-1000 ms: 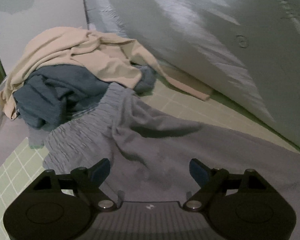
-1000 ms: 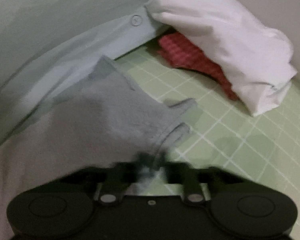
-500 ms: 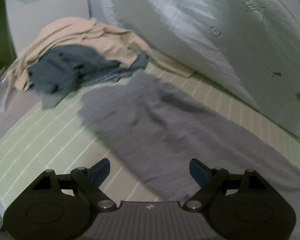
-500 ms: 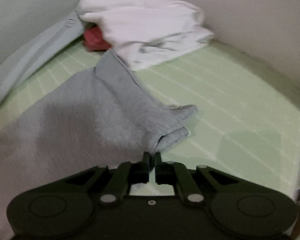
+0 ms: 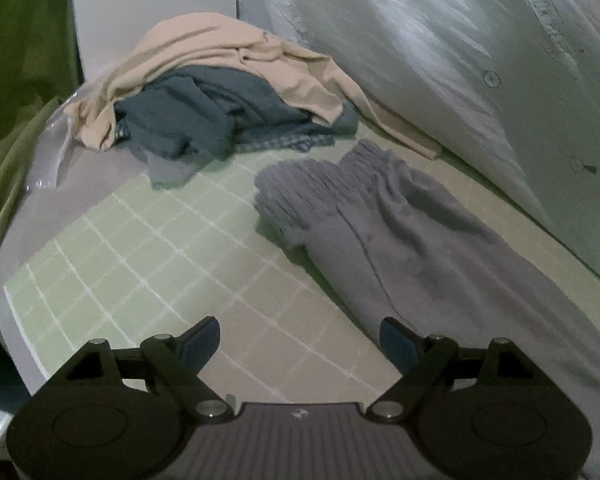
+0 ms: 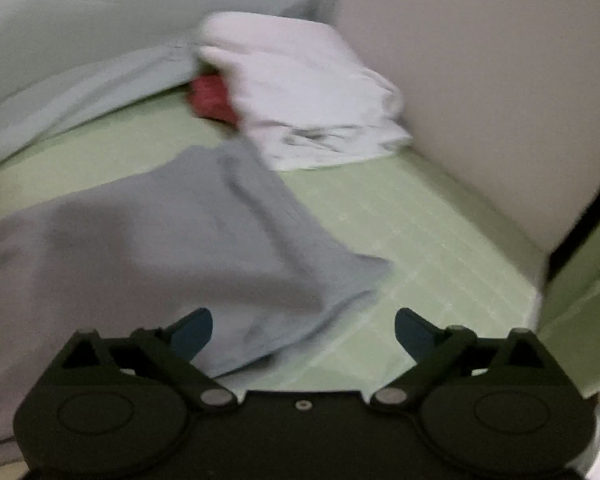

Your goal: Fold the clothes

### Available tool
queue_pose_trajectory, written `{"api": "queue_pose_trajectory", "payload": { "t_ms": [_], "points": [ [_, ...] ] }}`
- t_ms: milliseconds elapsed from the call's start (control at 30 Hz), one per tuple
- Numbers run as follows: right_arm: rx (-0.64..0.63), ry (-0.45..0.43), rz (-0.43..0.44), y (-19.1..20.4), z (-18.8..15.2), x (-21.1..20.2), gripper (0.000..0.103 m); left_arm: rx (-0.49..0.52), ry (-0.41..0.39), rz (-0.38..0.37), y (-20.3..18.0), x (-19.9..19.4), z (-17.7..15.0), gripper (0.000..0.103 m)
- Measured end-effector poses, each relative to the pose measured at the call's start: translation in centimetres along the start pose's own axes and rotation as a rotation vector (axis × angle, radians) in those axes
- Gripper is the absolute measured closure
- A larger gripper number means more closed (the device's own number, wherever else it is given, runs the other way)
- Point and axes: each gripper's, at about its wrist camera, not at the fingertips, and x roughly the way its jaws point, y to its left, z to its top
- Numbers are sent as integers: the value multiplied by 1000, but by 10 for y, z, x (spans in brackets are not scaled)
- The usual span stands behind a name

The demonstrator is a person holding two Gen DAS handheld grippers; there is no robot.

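Grey trousers lie stretched across a green checked sheet, their gathered waistband toward the far left. My left gripper hangs open above the sheet just left of the trousers, nothing between its fingers. In the right wrist view the trousers' leg end lies loose on the sheet, blurred. My right gripper has its jaws opening wide; the cloth's hem lies under the left finger and the pads do not press on it.
A heap of beige and dark blue clothes sits at the far left. A pale quilt runs along the back. White and red garments lie by a wall at the right end.
My right gripper, shut on the trouser leg earlier, has opened and let it drop onto the sheet. Both grippers have pulled back from the trousers, which now lie stretched out.
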Motion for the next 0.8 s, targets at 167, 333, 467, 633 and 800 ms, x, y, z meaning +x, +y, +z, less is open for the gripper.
{"api": "queue_pose_trajectory", "payload": {
  "t_ms": [167,333,467,633,800],
  "points": [
    [-77,33,120,65,-21,-23,0,83,-33,-43,14,17,32,16],
    [-136,57,188,130,-38,-44,0,187,-68,-115,21,37,65,16],
    [-104,104,223,176,-38,-42,0,279,-86,-185,18,66,94,16],
    [-60,103,196,213,-34,-35,0,409,-86,-259,7,116,125,17],
    [0,134,195,229,-29,-30,0,457,-17,-312,-2,166,142,17]
  ]
}}
